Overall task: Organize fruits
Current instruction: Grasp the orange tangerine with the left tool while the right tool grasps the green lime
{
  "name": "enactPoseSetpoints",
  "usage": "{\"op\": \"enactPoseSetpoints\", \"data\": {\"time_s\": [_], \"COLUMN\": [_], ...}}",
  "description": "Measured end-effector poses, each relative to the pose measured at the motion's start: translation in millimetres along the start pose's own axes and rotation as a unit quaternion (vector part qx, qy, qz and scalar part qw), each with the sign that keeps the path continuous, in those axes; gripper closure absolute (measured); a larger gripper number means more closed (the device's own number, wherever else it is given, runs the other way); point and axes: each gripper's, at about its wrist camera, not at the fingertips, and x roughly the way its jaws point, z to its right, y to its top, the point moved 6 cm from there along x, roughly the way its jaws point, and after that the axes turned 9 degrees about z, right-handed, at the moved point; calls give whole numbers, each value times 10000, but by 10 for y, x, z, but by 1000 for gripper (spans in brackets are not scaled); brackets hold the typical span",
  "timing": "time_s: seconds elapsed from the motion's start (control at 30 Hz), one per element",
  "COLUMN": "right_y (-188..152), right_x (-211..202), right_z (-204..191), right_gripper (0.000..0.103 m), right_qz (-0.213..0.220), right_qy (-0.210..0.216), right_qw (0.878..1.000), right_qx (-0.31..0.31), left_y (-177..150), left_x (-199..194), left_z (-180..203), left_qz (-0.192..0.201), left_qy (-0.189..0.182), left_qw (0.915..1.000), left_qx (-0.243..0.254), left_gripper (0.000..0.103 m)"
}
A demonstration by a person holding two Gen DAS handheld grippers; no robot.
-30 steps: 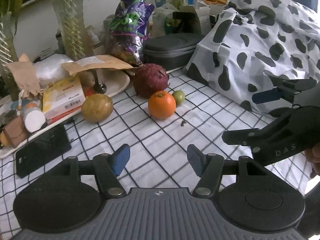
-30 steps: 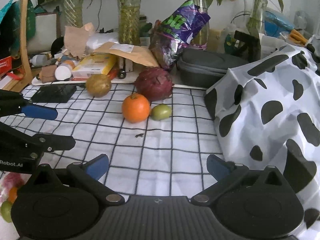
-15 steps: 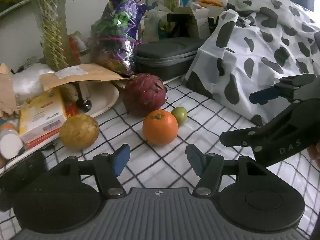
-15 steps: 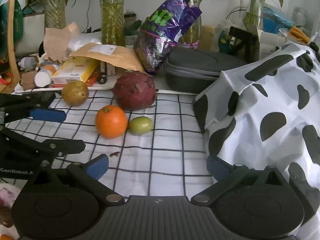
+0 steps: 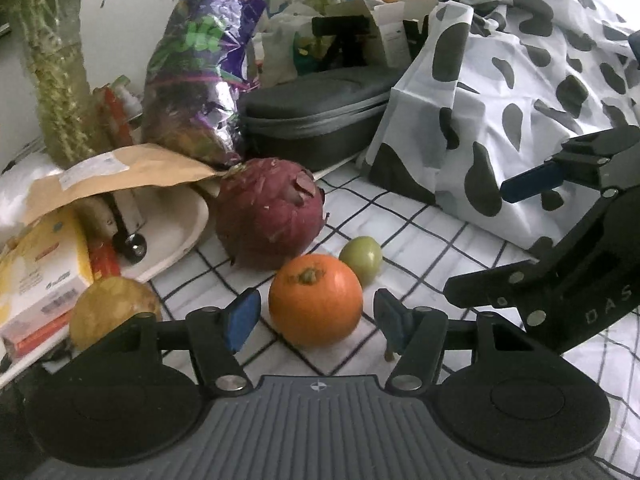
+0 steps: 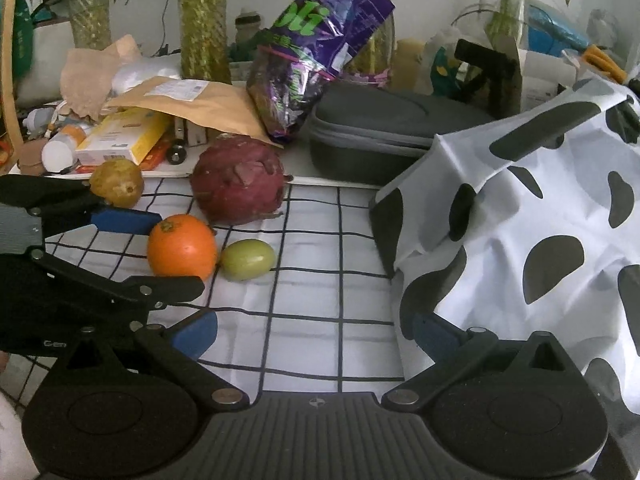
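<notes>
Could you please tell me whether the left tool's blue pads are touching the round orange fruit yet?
Apart. The left wrist view shows checked cloth between each pad of the left tool and the round orange fruit; its jaws have just been closing.

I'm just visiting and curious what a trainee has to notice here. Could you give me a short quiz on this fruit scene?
1. True or false: the left gripper already squeezes the orange.
2. Which fruit touches the orange in the right wrist view? A) green fruit B) yellow fruit C) neither
3. Fill in: the big fruit behind the orange is dark ____.

Key: 1 false, its fingers flank it with gaps while closing in; 2 A; 3 red.
</notes>
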Motion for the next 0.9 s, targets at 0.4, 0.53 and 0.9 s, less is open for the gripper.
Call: {"op": "enactPoseSetpoints", "data": {"time_s": [0.4, 0.53, 0.9], "right_y": [98, 166, 184], "right_x": [278, 404, 464], "right_z": [-156, -266, -399], "right_gripper": [0, 14, 62], "right_qz": [194, 242, 334], "right_qy": [286, 402, 738], "right_qw": [9993, 9988, 9967], "right_qx": [-117, -124, -53], "left_y": [10, -9, -55], "left_x": [-218, -301, -380], "left_z": [-398, -516, -517], "left_qz": [33, 56, 19], "left_qy": [96, 156, 82], "left_qw": [9991, 9987, 9989], "left_qx": [-411, -486, -471], "left_gripper": [53, 53, 53]}}
